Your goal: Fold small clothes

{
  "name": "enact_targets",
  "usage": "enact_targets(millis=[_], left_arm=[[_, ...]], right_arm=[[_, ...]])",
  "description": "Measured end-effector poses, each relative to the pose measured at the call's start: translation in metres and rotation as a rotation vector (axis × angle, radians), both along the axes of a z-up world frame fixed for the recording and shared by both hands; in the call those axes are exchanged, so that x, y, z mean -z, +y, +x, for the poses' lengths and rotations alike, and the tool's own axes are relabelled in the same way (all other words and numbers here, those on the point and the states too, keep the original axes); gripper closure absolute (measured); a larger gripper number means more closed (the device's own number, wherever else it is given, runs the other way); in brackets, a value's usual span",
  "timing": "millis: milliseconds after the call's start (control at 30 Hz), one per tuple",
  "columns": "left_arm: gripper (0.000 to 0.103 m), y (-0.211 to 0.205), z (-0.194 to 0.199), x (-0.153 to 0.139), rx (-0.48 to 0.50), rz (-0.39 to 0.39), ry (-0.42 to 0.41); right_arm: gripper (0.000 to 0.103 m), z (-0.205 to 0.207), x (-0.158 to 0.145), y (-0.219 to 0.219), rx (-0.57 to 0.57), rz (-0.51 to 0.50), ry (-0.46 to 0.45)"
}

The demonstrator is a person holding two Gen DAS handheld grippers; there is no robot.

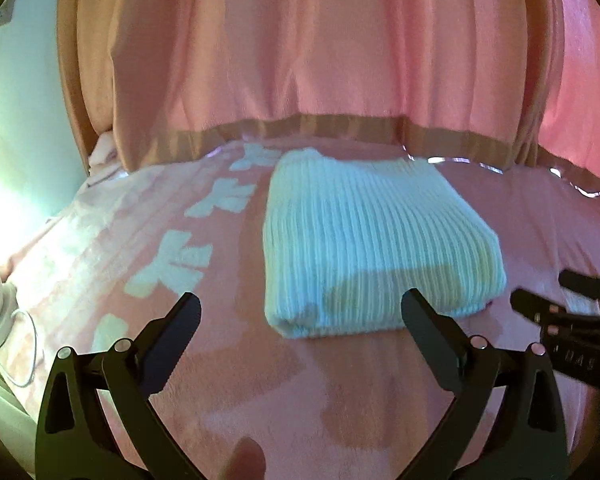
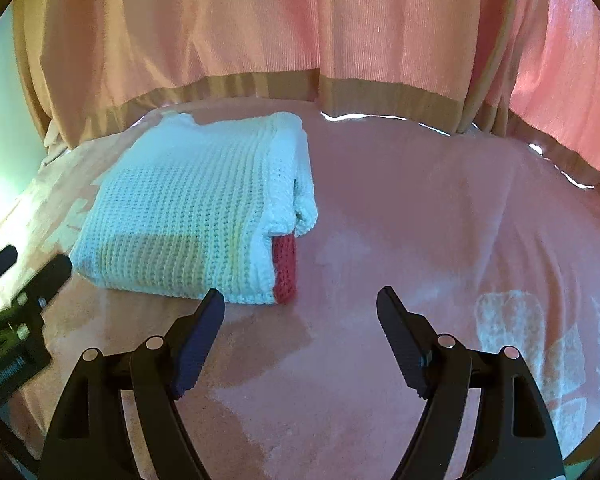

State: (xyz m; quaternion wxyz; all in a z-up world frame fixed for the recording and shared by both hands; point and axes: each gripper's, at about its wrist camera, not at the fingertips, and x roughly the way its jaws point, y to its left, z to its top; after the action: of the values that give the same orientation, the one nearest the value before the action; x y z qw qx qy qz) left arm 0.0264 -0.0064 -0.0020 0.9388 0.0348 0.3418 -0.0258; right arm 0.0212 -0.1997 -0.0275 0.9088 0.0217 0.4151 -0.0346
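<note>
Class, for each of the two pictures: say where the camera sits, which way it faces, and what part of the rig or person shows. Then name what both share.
Left wrist: on the left gripper, looking forward and down over the pink blanket at the folded white knit; open fingers, right gripper at right edge.
Right wrist: on the right gripper, facing the same way; knit left of centre, left gripper at left edge.
Shared: knit, blanket, pink curtain.
</note>
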Motion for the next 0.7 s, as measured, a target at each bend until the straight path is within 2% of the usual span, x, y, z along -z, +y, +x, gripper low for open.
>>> enact_targets(millis=[200, 700], left_arm=[[0.005, -0.001, -0.012, 0.014, 0.016, 0.025, 0.024], [0.005, 0.0, -0.013, 0.026, -0.004, -0.001, 0.087]], right_arm=[[0.027, -0.006, 0.005, 0.004, -0.003, -0.002, 0.01], [0.027, -0.014, 0.01, 0.011, -0.016, -0.009, 0.008]])
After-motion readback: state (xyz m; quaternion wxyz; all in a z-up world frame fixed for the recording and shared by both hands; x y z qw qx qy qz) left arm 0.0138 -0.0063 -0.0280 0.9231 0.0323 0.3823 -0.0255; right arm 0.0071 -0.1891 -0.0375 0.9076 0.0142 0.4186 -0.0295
